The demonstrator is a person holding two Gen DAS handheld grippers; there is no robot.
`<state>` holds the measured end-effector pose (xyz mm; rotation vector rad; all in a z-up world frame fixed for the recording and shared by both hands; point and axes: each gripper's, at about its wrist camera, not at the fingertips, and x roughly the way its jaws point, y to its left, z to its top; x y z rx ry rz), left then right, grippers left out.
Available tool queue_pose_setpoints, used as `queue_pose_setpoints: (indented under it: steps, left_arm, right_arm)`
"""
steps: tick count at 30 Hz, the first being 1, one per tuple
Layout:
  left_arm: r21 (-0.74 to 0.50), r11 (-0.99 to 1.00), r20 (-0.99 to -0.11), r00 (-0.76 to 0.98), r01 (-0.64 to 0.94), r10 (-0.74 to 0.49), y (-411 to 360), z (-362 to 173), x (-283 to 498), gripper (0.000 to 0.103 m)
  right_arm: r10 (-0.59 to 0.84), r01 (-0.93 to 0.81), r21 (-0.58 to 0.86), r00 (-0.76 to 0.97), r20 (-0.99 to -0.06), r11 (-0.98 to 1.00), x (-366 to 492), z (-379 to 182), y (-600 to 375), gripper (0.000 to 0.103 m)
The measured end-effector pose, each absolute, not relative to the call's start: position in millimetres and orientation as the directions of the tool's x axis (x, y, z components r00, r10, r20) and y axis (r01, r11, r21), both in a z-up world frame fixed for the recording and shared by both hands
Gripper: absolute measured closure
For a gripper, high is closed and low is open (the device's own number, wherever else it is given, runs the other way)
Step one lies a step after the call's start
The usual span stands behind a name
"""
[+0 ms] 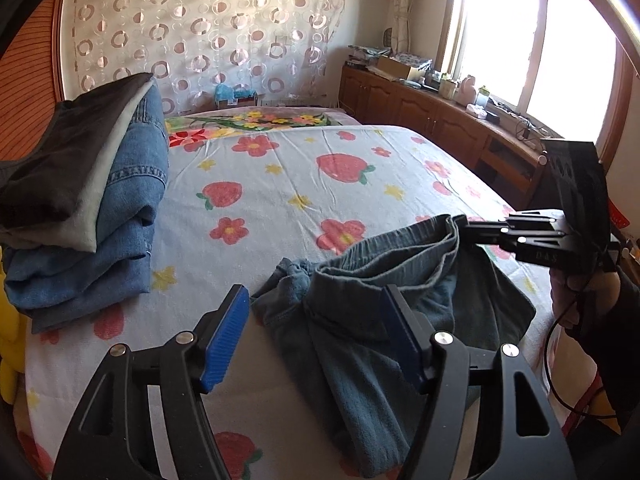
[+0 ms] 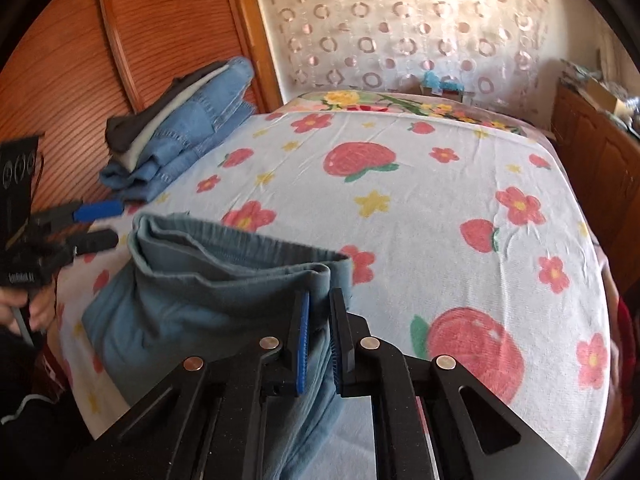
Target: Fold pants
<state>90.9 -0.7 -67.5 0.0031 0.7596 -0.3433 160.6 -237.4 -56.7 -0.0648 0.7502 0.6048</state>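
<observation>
Two hand-held grippers work one pair of teal pants (image 1: 384, 320) lying bunched at the near edge of a bed (image 1: 280, 184) covered with a strawberry-print sheet. Right hand-held gripper (image 2: 318, 338): jaws nearly closed, pinching the waistband at one corner. Left hand-held gripper (image 1: 316, 336): jaws wide, holding nothing, hovering over the crumpled middle of the garment with one pad above the fabric.

Likely faults from here: with only one corner gripped, any pull would drag the pants sideways and deepen the twist near the knotted bunch (image 1: 298, 274) instead of flattening them. The thin pinch on the waistband may slip under load. If the left hand-held gripper closes on the crumpled mass, it could catch several layers and lock in wrinkles. A stack of folded clothes (image 1: 88, 200) sits well apart at the far left, so it is unlikely to be disturbed.
</observation>
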Motion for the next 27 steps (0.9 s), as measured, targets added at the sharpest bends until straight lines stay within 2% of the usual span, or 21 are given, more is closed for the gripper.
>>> queue_pose_setpoints:
  steps: [3,7,9,12,14,17,23,26,27]
  left_arm:
    - [-0.135,0.935,-0.685,0.652,0.327,-0.327,-3,-74,97,0.036]
    - [-0.148,0.927,-0.7,0.626,0.344,-0.344,-7,-83,114,0.048]
    - [-0.155,0.924,-0.713,0.608,0.35,-0.35,-10,-87,122,0.067]
    - [-0.154,0.92,-0.705,0.612,0.362,-0.358,-13,-85,128,0.085]
    - [-0.161,0.918,-0.694,0.619,0.363,-0.367,-12,-81,129,0.087]
    - [-0.161,0.92,-0.666,0.648,0.359,-0.369,-11,-70,127,0.087]
    - [-0.13,0.929,-0.69,0.642,0.346,-0.336,-16,-69,125,0.084]
    - [-0.103,0.936,-0.693,0.65,0.337,-0.311,-17,-69,121,0.068]
    - [-0.093,0.936,-0.687,0.659,0.338,-0.306,-17,-68,118,0.055]
  right_arm:
    - [0.483,-0.522,0.151,0.591,-0.646,0.84,164,-55,-240,0.096]
    - [0.458,-0.489,0.147,0.612,-0.645,0.86,165,-57,-241,0.096]
    - [0.442,-0.47,0.145,0.618,-0.651,0.871,166,-58,-241,0.096]
    - [0.435,-0.467,0.137,0.626,-0.647,0.874,164,-56,-238,0.096]
    - [0.429,-0.468,0.122,0.636,-0.641,0.875,162,-54,-236,0.096]
    - [0.416,-0.459,0.103,0.661,-0.624,0.882,158,-51,-237,0.096]
    - [0.414,-0.459,0.1,0.658,-0.629,0.883,157,-52,-238,0.096]
    - [0.414,-0.461,0.098,0.658,-0.629,0.882,157,-50,-239,0.096]
    - [0.412,-0.46,0.096,0.659,-0.629,0.883,157,-49,-239,0.096]
